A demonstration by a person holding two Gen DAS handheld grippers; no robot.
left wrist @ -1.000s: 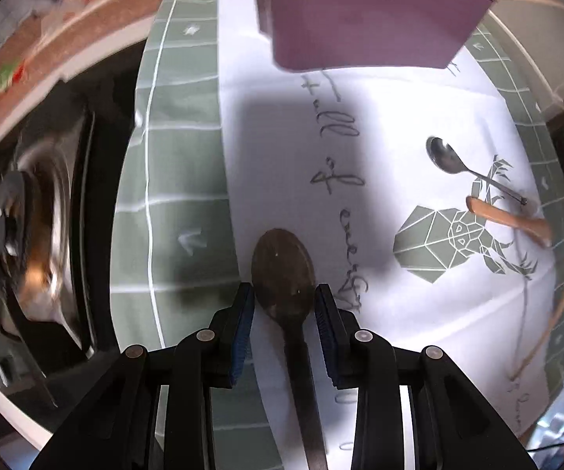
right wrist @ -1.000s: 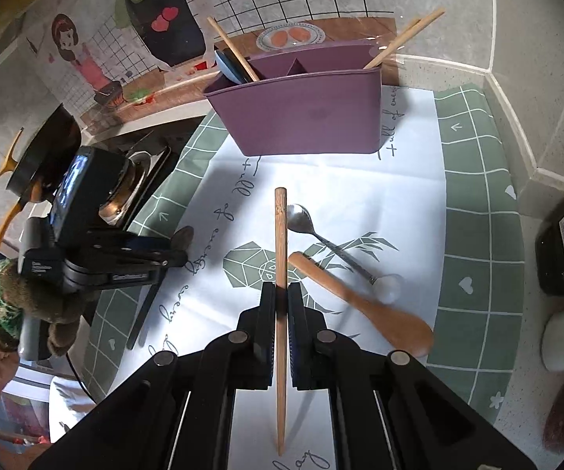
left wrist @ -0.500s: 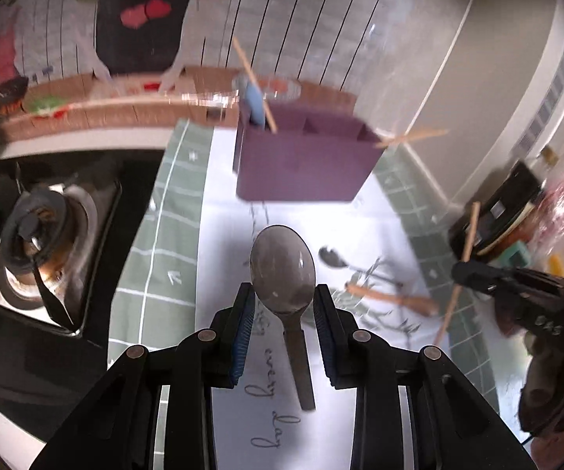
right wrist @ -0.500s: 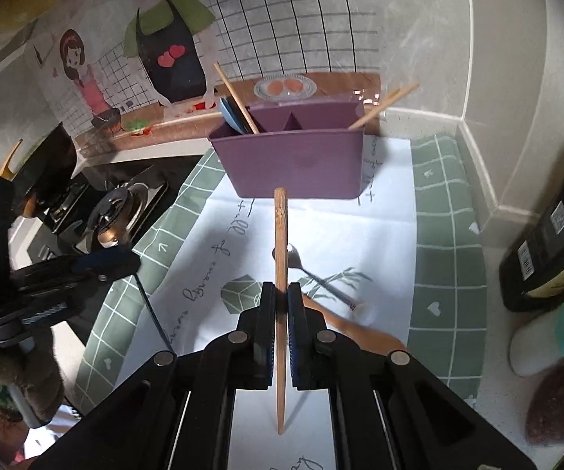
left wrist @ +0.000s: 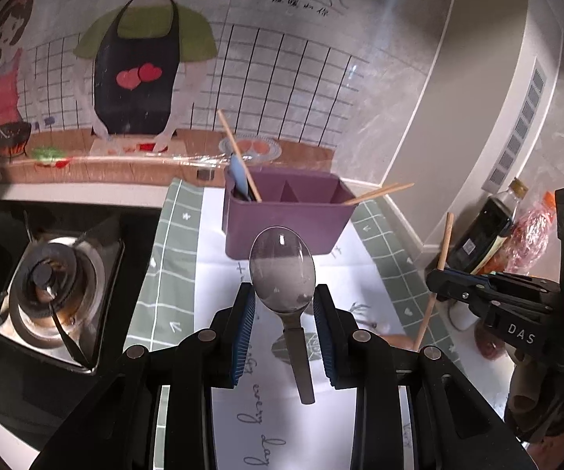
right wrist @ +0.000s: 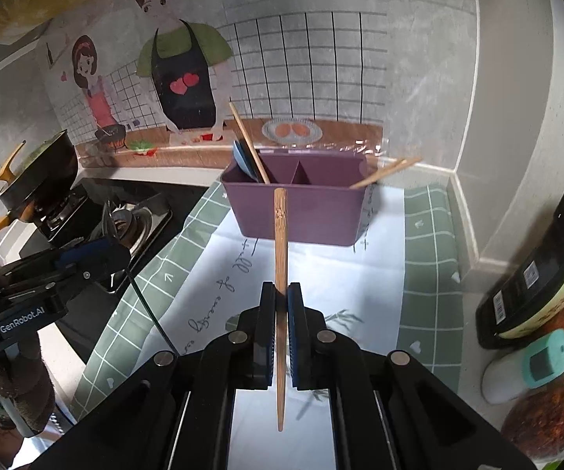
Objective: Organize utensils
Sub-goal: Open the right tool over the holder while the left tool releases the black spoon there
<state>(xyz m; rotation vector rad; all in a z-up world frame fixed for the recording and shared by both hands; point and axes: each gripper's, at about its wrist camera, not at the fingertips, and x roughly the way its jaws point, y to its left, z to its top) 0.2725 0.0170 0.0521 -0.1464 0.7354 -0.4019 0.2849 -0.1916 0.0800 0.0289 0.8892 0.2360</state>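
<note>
Spoon [left wrist: 282,270] shows left view only; chopstick [right wrist: 280,274] grip clear right.

Home kitchen: gas burner [left wrist: 53,286], sauce bottle [left wrist: 485,231], tiled backsplash [right wrist: 321,66].

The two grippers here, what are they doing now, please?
A person is sorting utensils on a kitchen counter with a gripper in each hand. The left gripper is shut on a metal spoon, held in the air. The right gripper is shut on a wooden chopstick. Both point toward the purple organizer on the mat, which already holds a blue utensil and chopsticks. Neither item is in it yet.
</note>
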